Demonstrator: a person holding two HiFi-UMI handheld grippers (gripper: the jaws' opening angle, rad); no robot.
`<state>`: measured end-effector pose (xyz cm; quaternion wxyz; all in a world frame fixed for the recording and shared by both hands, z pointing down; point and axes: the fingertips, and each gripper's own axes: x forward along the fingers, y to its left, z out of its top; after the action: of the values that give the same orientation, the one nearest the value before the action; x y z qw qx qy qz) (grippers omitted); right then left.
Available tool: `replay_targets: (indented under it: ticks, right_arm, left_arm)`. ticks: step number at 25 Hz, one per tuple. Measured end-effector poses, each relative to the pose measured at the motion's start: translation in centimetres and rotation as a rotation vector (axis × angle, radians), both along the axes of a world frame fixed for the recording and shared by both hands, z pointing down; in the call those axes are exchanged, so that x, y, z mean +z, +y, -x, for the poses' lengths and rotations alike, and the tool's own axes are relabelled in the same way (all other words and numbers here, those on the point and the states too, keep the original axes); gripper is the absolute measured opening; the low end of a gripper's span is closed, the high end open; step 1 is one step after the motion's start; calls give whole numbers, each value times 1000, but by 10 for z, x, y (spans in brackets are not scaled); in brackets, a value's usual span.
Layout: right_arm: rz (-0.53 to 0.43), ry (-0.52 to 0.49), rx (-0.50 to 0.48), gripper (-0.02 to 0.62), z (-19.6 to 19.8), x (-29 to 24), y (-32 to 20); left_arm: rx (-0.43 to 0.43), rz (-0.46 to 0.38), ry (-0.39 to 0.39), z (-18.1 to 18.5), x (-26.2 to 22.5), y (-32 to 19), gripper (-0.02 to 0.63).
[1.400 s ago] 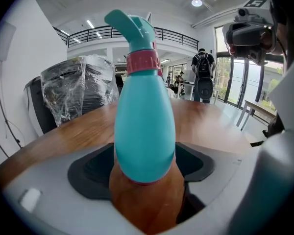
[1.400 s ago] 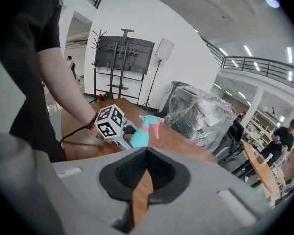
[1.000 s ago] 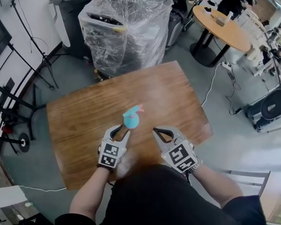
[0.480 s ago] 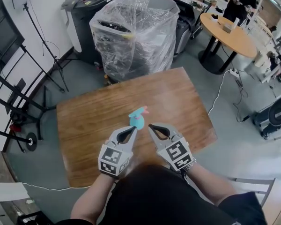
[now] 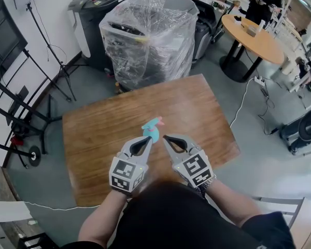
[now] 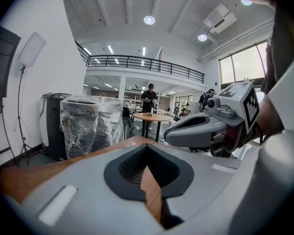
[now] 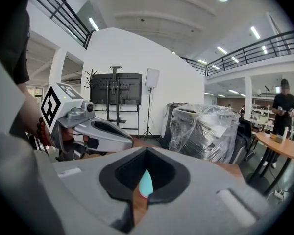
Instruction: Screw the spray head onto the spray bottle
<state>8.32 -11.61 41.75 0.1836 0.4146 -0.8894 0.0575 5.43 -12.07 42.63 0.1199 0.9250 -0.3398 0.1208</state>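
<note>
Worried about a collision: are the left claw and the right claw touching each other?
Apart. Head view shows wooden table between the left claw and right claw, both shut.

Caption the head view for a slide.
Left tongs and right tongs, shut and empty, near spray bottle on wooden table.

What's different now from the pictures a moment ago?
The left gripper rose and its fingers, apart before, closed on nothing. The right gripper rose slightly. Unchanged: the teal spray bottle stands untouched on the wooden table; the right fingers stay shut.
</note>
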Motion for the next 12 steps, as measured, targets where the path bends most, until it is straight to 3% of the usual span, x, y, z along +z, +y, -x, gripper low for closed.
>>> replay_targets:
  ticks: [12]
  right_arm:
    - [0,-1,-2,-8,-2,0,1]
  left_arm:
    - [-4,2,-5,-4,1,1,15]
